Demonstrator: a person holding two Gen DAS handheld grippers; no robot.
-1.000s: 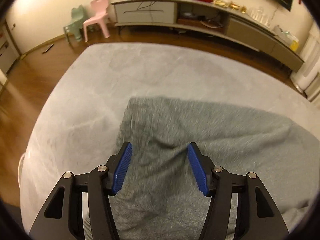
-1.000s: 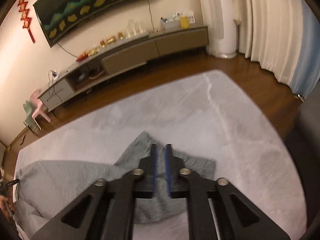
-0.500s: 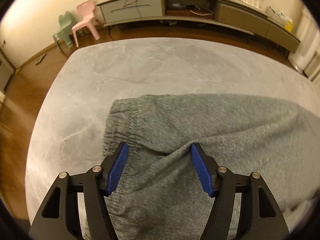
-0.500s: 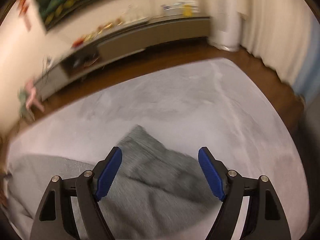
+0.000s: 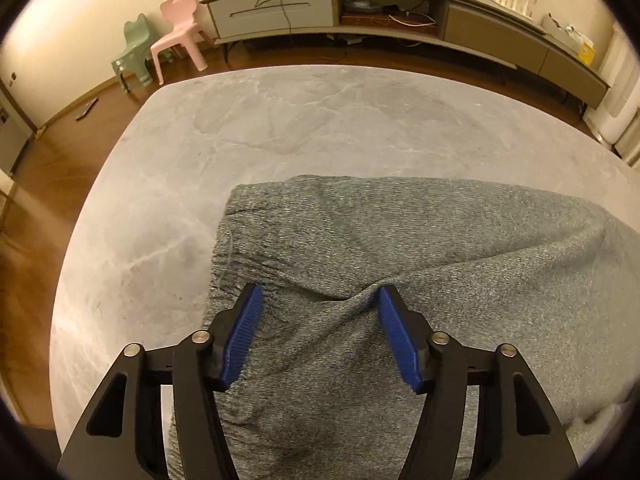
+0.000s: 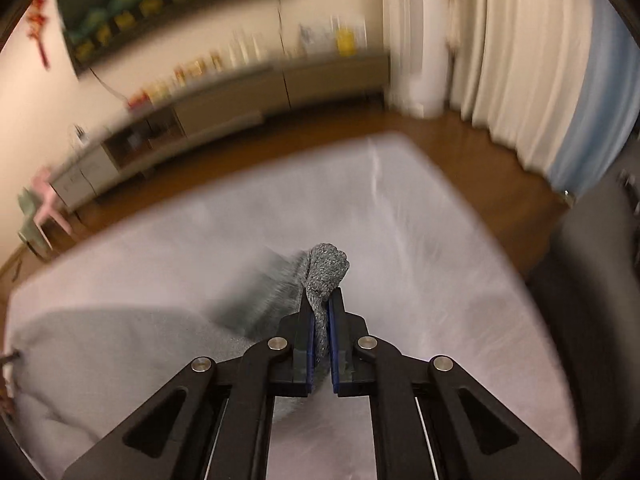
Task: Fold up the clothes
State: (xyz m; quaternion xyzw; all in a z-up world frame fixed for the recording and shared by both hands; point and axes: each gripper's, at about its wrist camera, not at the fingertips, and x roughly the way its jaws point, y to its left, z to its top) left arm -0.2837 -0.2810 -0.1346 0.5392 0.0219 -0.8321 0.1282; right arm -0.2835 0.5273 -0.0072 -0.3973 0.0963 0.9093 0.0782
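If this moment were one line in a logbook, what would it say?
stage: first fold | right gripper: just closed, shut on grey knit garment | left gripper: open over waistband | surface: grey bed

Warm-lit room: wooden floor (image 5: 48, 208), long grey sideboard (image 5: 400, 12) along the cream wall, pale curtains (image 6: 520, 64).

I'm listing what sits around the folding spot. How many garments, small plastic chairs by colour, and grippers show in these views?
Grey knit garment: 1
Pink chair: 1
Green chair: 1
Grippers: 2, left gripper and right gripper
Total: 5
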